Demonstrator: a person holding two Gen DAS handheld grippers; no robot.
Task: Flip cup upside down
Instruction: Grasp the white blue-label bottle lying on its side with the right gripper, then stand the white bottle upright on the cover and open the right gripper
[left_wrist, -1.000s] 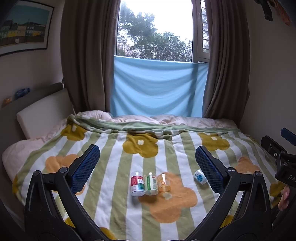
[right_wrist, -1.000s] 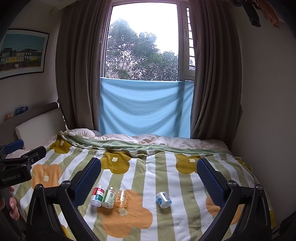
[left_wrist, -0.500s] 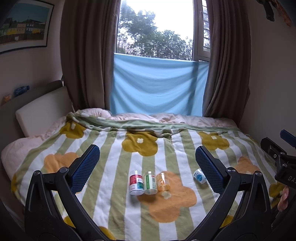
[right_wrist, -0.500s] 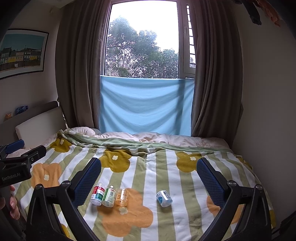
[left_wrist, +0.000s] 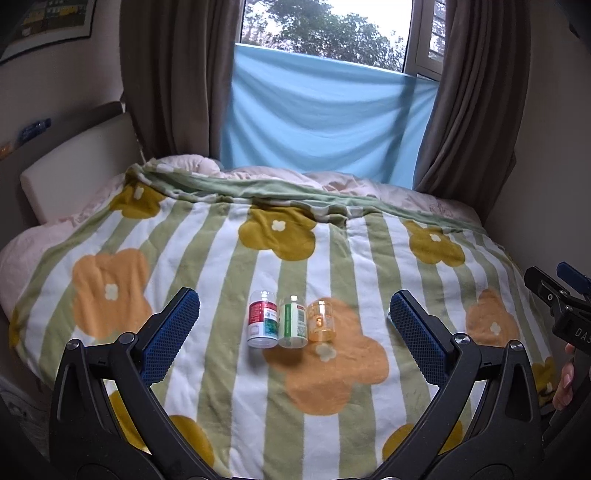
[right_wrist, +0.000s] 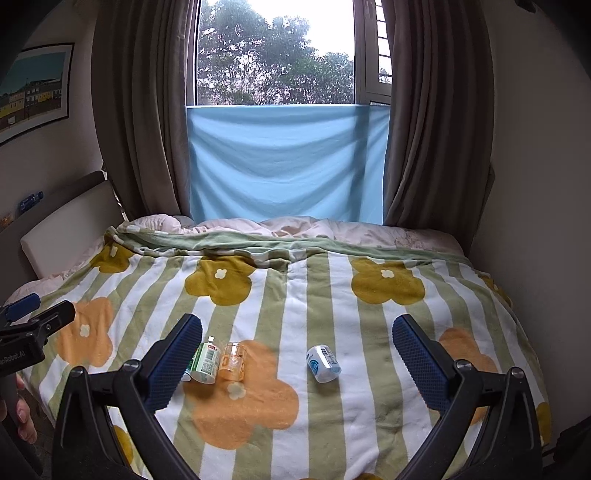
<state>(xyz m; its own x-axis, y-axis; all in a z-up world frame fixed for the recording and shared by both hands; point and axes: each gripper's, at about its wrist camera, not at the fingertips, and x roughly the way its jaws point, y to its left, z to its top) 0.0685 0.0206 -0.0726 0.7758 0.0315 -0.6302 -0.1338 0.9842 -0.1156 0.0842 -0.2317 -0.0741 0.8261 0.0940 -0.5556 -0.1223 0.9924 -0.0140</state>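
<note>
A small see-through orange cup (left_wrist: 322, 320) (right_wrist: 232, 361) sits on the flowered blanket (left_wrist: 229, 280), at the right end of a row of bottles. I cannot tell which end of it is up. My left gripper (left_wrist: 294, 301) is open above the blanket, short of the row, with nothing between its fingers. My right gripper (right_wrist: 297, 325) is also open and empty, and the cup shows just right of its left finger (right_wrist: 177, 354). Each gripper's body shows at the edge of the other's view, with part of a hand below it.
A red-labelled bottle (left_wrist: 263, 319) and a green-labelled bottle (left_wrist: 293, 322) (right_wrist: 205, 362) stand left of the cup. A blue-and-white bottle (right_wrist: 324, 363) lies on its side further right. Headboard and pillow are at the left, a wall at the right, curtains and window behind.
Both grippers have moved forward and tilted down toward the bed, so the bottles and cup look nearer. In the left wrist view the blue-and-white bottle has slipped behind the right finger.
</note>
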